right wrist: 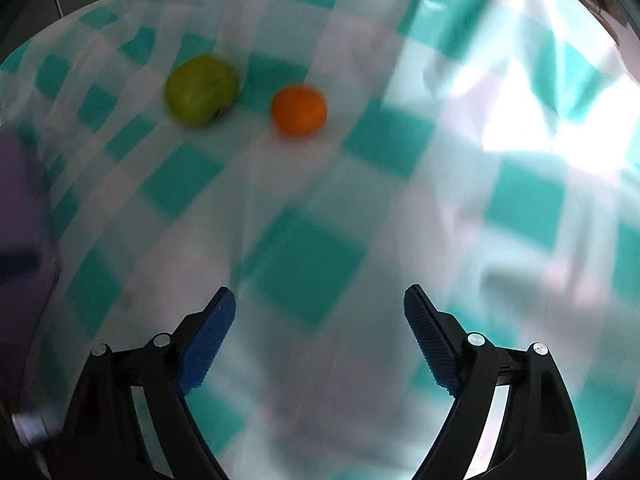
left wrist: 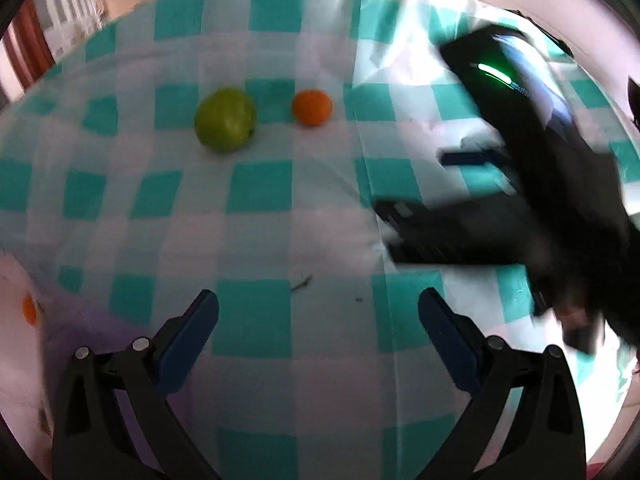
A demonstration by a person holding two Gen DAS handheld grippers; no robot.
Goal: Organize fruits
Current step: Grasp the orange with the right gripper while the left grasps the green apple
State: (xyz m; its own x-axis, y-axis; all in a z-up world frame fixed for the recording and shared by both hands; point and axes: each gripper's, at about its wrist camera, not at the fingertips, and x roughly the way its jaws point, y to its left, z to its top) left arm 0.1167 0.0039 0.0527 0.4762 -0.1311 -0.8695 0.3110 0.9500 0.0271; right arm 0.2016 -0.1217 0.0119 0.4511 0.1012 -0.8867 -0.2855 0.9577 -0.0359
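A green apple point(left wrist: 225, 119) and a small orange point(left wrist: 312, 107) lie side by side on a teal-and-white checked tablecloth point(left wrist: 260, 216). My left gripper point(left wrist: 318, 304) hovers over the cloth well short of them, open with nothing between its blue pads. The right gripper point(left wrist: 412, 208) shows as a blurred black shape at the right of the left wrist view. In the blurred right wrist view the apple point(right wrist: 202, 90) and orange point(right wrist: 299, 110) lie ahead, and the right gripper point(right wrist: 320, 300) stands open and empty above the cloth.
A second orange fruit point(left wrist: 29, 310) peeks out at the left edge beside a pale white-and-lilac thing point(left wrist: 16, 344). A lilac shape point(right wrist: 20, 208) fills the left edge of the right wrist view. Wooden furniture point(left wrist: 28, 52) stands beyond the table's far left.
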